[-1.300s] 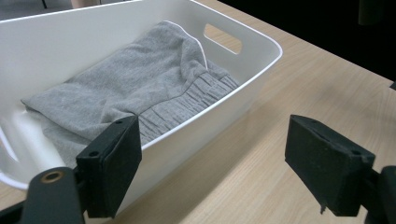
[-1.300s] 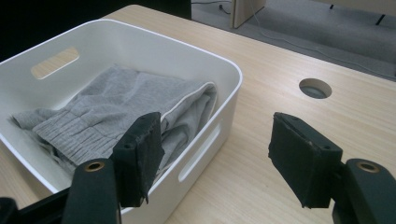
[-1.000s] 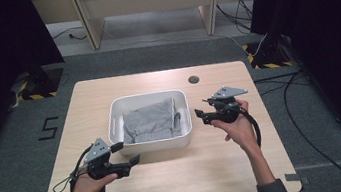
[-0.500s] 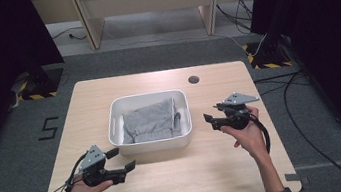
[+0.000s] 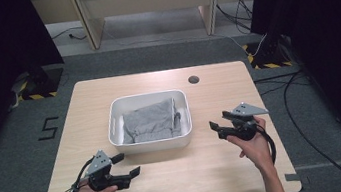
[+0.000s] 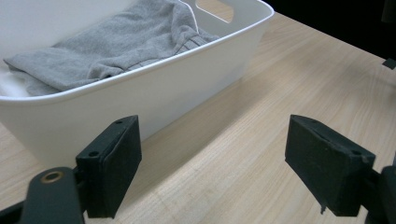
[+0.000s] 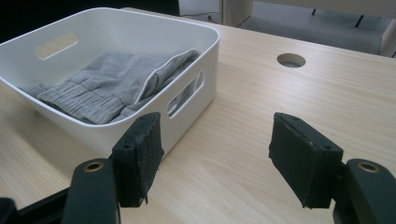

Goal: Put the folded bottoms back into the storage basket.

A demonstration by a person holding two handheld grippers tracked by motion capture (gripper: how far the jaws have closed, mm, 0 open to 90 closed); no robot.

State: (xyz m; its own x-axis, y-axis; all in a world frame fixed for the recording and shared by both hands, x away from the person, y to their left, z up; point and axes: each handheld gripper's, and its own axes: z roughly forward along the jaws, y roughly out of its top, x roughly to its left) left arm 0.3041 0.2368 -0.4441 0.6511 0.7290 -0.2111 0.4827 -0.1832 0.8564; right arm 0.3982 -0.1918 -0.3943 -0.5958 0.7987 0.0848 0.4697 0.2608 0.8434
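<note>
Grey garment [image 5: 151, 122] is seen folded in the white bin [image 5: 114, 120], long axis left-right; left gripper [image 5: 127, 165] and right gripper [image 5: 216, 127] are held open, empty.

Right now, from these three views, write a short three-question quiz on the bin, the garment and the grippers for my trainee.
1. True or false: the grey garment lies inside the white bin.
2. Which is right about the left gripper and the right gripper?
A. Both are shut on the garment.
B. Both are open, holding nothing, outside the bin.
C. One is inside the bin.
3. Fill the gap: beyond the bin, the wooden table has a small round ____ in its top.

Key:
1. True.
2. B: in each gripper view the black fingers stand wide apart over bare wood.
3. Hole.
</note>
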